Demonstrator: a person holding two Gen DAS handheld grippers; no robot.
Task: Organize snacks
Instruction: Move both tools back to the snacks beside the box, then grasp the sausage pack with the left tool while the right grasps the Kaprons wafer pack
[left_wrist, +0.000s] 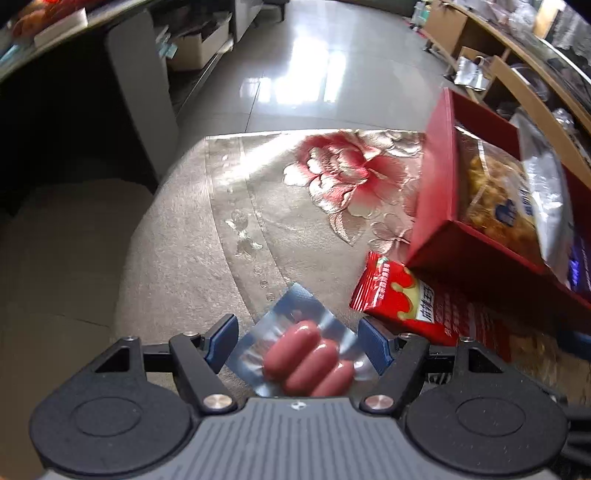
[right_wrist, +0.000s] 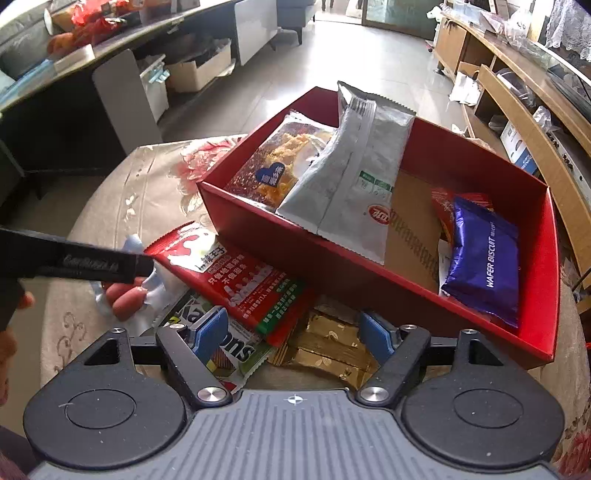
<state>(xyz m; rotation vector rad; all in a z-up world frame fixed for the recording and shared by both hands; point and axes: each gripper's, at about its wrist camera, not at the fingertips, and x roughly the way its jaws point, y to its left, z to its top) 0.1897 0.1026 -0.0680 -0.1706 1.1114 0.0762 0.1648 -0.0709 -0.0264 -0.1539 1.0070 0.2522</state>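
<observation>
Clear plastic wraps the sausage pack (left_wrist: 306, 354), which lies on the bench (left_wrist: 184, 258) between the spread blue pads of the left gripper (left_wrist: 299, 343); neither pad is seen to touch it. Just beside it a red snack packet (left_wrist: 399, 295) is propped against the red box (right_wrist: 369, 266). Inside the box are seen a silver pouch (right_wrist: 347, 177), a pork-floss snack bag (right_wrist: 273, 162) and a purple wafer biscuit pack (right_wrist: 484, 258). The right gripper (right_wrist: 293, 332) is held wide open and empty over a gold-wrapped packet (right_wrist: 328, 347) and a green-and-white packet (right_wrist: 229, 350) in front of the box.
</observation>
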